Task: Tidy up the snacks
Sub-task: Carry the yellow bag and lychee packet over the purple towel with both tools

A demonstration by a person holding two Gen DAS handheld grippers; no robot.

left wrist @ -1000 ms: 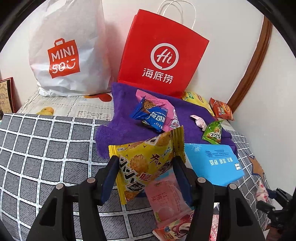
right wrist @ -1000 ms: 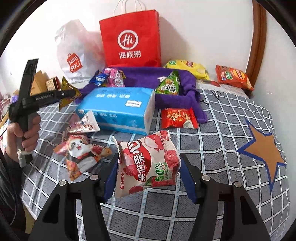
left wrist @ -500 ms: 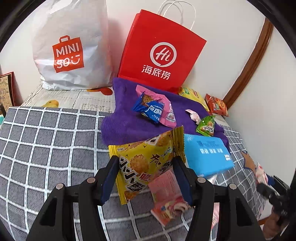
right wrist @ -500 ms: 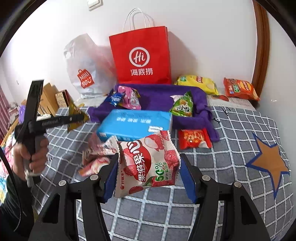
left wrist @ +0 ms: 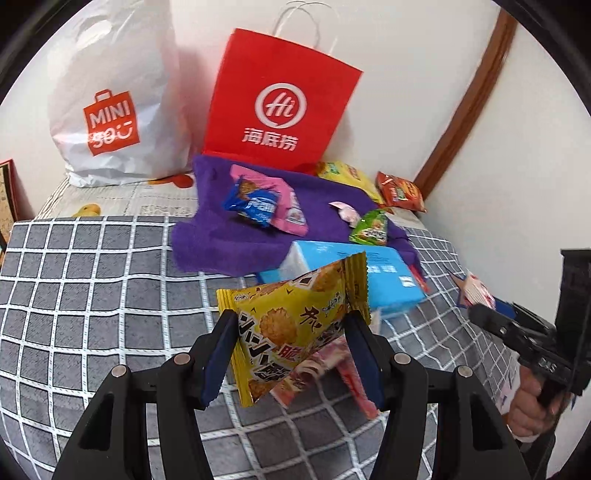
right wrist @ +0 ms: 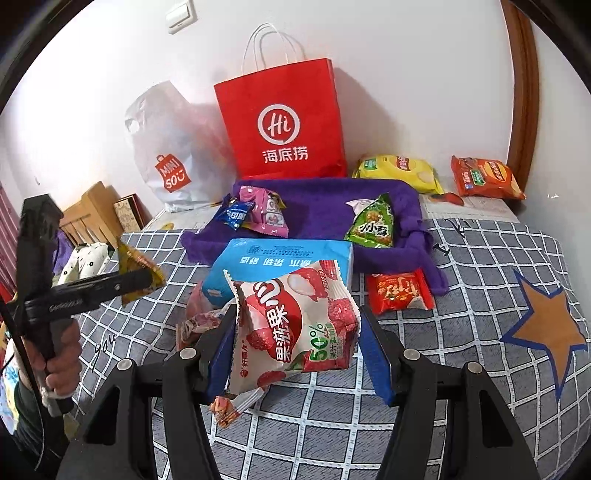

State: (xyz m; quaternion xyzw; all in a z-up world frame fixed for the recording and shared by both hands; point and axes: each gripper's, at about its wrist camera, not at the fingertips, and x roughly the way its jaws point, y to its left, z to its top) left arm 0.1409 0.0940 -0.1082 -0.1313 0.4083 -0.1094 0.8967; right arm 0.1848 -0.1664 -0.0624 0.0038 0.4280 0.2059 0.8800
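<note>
Progress: partway, as I judge it.
Purple towel (right wrist: 325,214): already carries a blue packet (right wrist: 232,216), pink packet (right wrist: 264,210), green packet (right wrist: 371,223).
Left gripper (left wrist: 291,356): jaws clamped on yellow cracker packet (left wrist: 295,321), held off the bed.
Right gripper (right wrist: 297,349): jaws clamped on lychee jelly packet (right wrist: 295,325), likewise in the air.
Left over: red packet (right wrist: 399,293) on the checked blanket (right wrist: 480,266), others beside the blue tissue pack (right wrist: 280,258).

**A bedroom at home**

You worked over a bed (right wrist: 480,266) under a grey checked cover, pushed against a white wall with a light switch (right wrist: 180,16). Two shopping bags (right wrist: 284,122) leaned there, and a wooden headboard (right wrist: 90,214) showed at the left.
</note>
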